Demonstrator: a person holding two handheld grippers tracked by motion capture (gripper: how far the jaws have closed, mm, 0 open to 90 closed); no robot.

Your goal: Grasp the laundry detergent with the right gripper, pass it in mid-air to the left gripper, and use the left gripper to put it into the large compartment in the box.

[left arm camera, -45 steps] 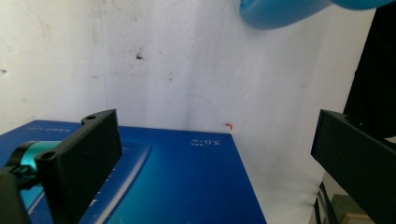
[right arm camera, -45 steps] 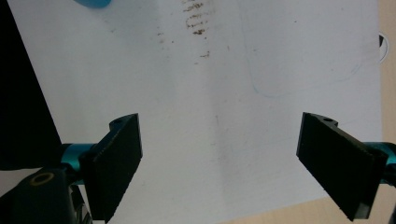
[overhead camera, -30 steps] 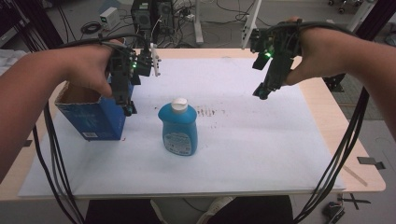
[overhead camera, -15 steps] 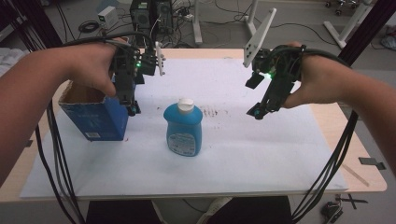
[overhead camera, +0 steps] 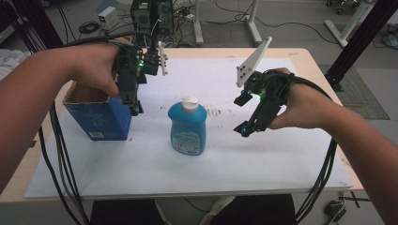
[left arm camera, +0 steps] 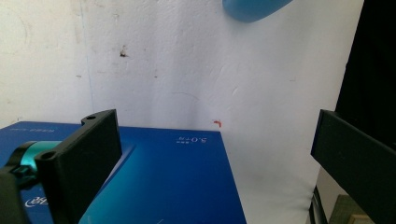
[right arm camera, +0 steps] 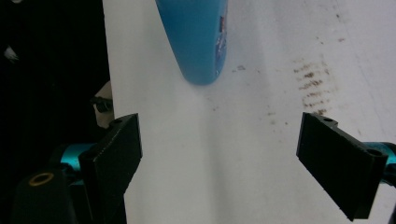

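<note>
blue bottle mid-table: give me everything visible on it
The blue bottle looks like glossy translucent plastic, flat-sided with rounded shoulders, a white cap on top and a pale printed label on its front. It stands upright on the white sheet near the table's middle, cap shut as far as can be seen. Nothing touches it: the blue box stands apart at its left, and the open right gripper is short of it.
</note>
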